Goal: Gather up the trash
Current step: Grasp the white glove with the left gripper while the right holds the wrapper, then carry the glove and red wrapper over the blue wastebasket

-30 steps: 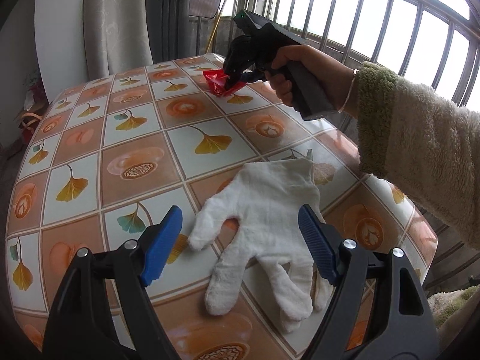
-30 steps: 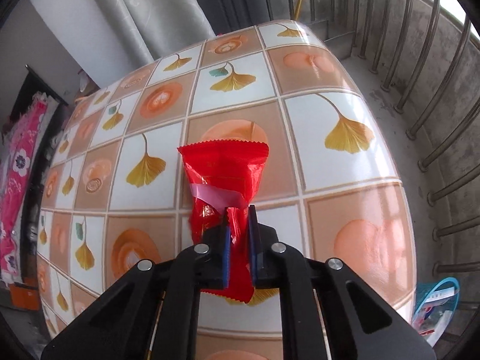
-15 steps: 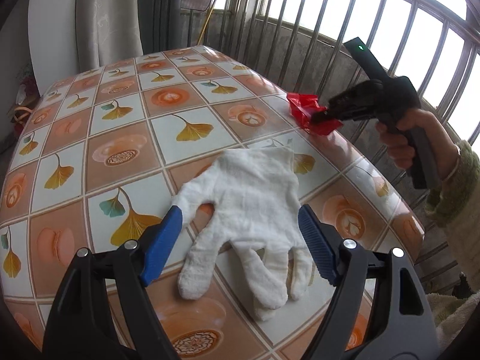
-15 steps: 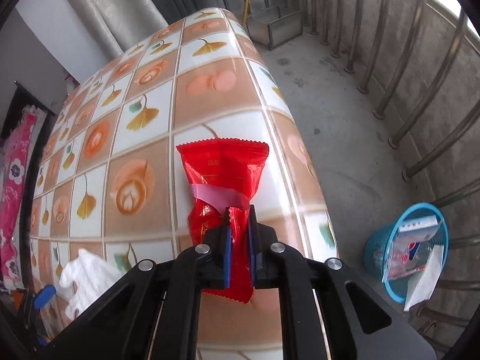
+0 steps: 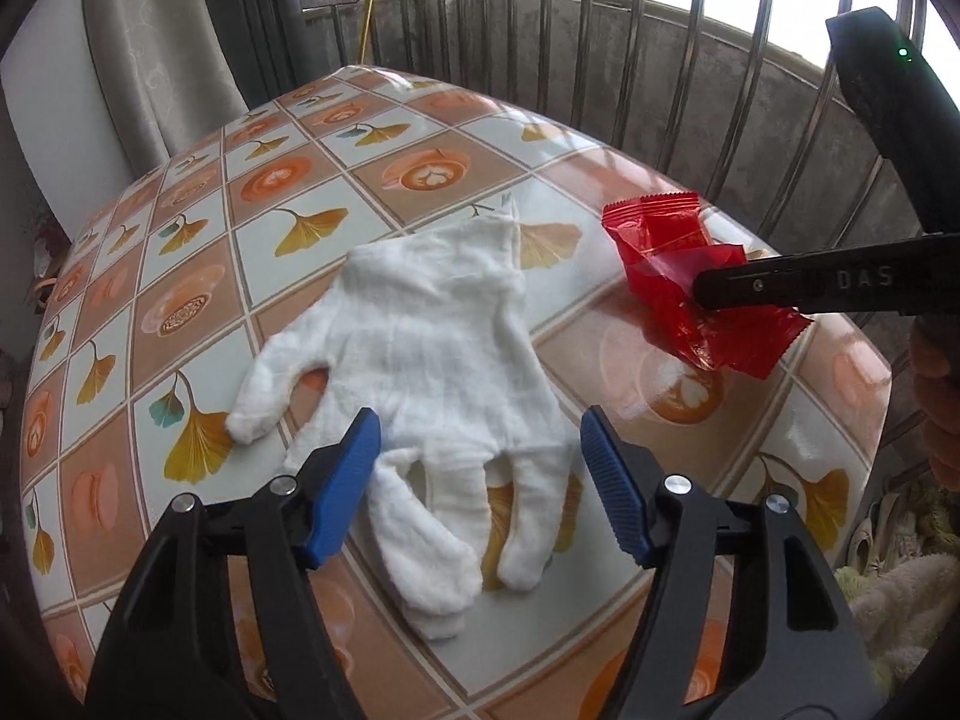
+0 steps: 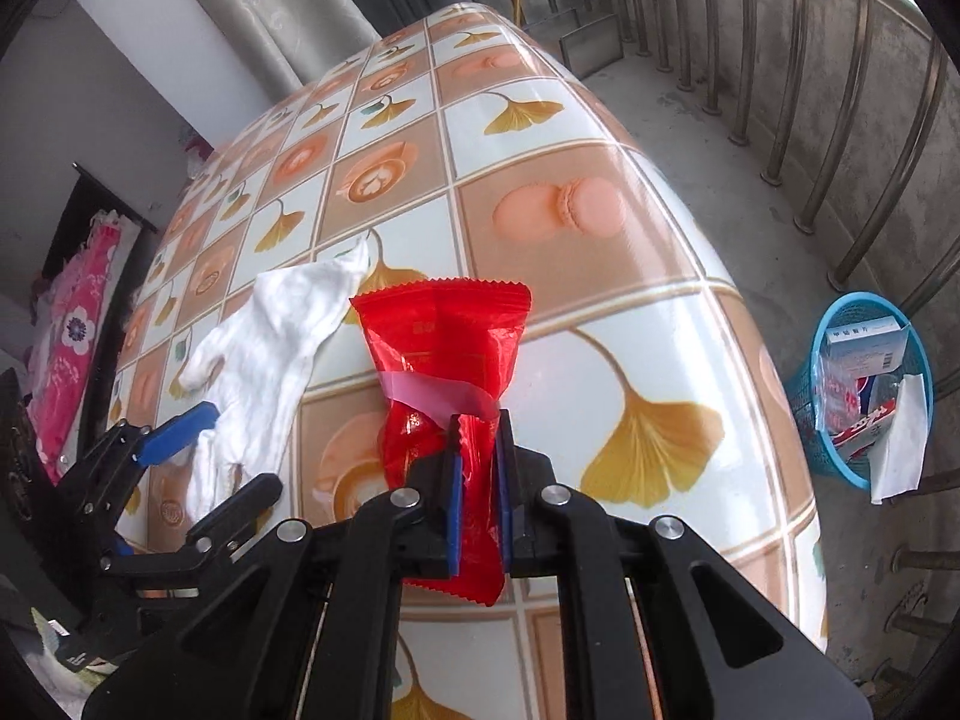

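Red wrapper (image 6: 447, 348): thin glossy plastic film, crinkled, serrated end seams, band of translucent tape across middle. White glove (image 5: 432, 354): soft knitted cloth, matt, slightly fuzzy. Desk (image 6: 600, 138) cover: smooth shiny oilcloth-like sheet, printed tiles, catches glare. Left gripper (image 5: 480, 468): matt black plastic frame, bright metal pins, fingers (image 5: 612, 486) with ribbed blue pads. Right gripper (image 6: 478, 480): same black plastic, blue-faced. Basket (image 6: 807, 408): blue plastic mesh. Railing (image 6: 900, 138): dull metal bars. Floor (image 6: 708, 138): rough bare concrete.
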